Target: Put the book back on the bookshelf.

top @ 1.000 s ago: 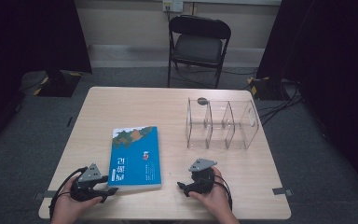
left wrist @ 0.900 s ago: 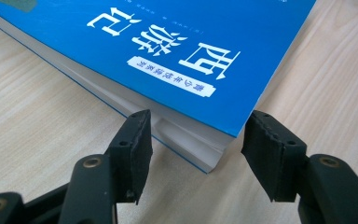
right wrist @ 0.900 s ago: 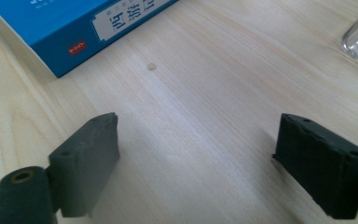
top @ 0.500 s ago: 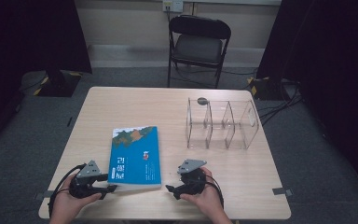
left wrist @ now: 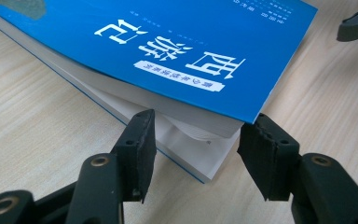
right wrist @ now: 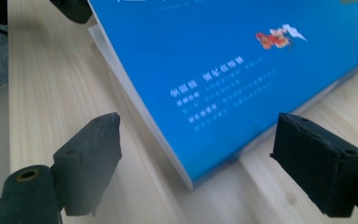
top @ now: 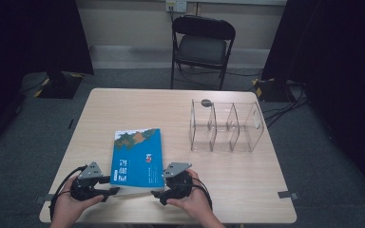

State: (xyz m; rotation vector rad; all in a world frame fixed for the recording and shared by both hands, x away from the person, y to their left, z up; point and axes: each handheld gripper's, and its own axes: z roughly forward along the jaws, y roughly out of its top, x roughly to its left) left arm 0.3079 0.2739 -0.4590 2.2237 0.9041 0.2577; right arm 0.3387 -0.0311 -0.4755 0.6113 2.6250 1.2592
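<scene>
While both grippers' fingers (left wrist: 137,140) stand spread, the book's (top: 138,154) near corners sit between them

Overhead plus two close book (top: 138,154) views

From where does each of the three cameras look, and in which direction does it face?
High view: above the near table edge, facing forward and down; both hands, left gripper and right gripper show.
Left gripper view: on that gripper, facing the blue book; its two jaws rise below.
Right gripper view: on that gripper, facing the book's opposite corner; jaws wide open.
Shared: the book on the table.
</scene>
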